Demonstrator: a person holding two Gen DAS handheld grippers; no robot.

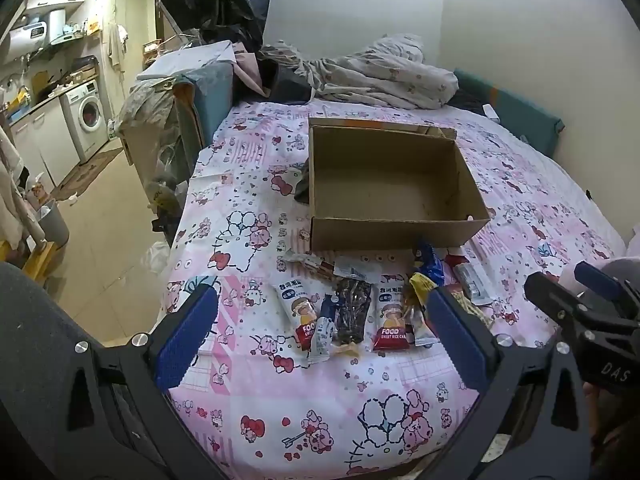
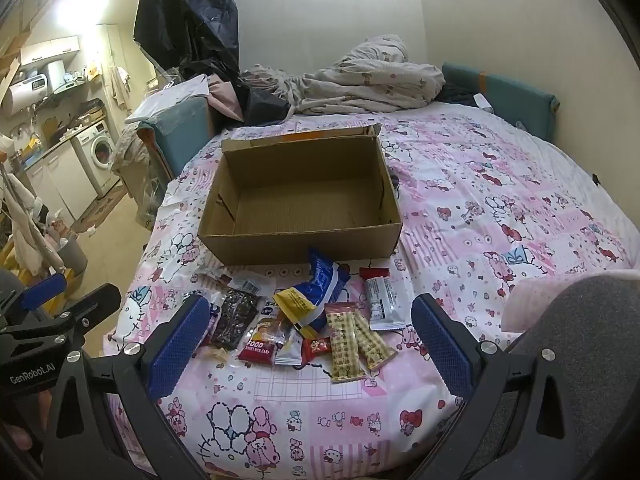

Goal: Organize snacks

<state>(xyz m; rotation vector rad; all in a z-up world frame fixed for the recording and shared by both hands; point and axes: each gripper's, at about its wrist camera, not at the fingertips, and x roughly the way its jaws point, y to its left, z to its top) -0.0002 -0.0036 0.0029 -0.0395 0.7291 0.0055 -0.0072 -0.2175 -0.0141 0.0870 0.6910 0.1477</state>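
Plain brown cardboard box (image 2: 300, 196) on a bedsheet (image 2: 500, 208) of pink and white patchwork printed with cartoon cats, bows and hearts. Snack packets: dark blue bag (image 2: 326, 280) with white lettering; yellow packet (image 2: 298, 306); two cream wrappers with a checked pattern (image 2: 352, 344); silver-white sachet (image 2: 384, 300); red-and-white rice cake packet (image 2: 262, 342); dark brown transparent pack (image 2: 234, 318). Gripper pads (image 2: 178, 344) blue with dotted texture, on black frames. Crumpled quilt (image 2: 360, 80) grey-beige with small prints.

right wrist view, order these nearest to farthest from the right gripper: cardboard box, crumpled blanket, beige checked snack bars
From the right gripper:
1. Beige checked snack bars, lying just ahead between its fingers.
2. Cardboard box, beyond the snack pile, mid-bed.
3. Crumpled blanket, at the bed's far end by the wall.
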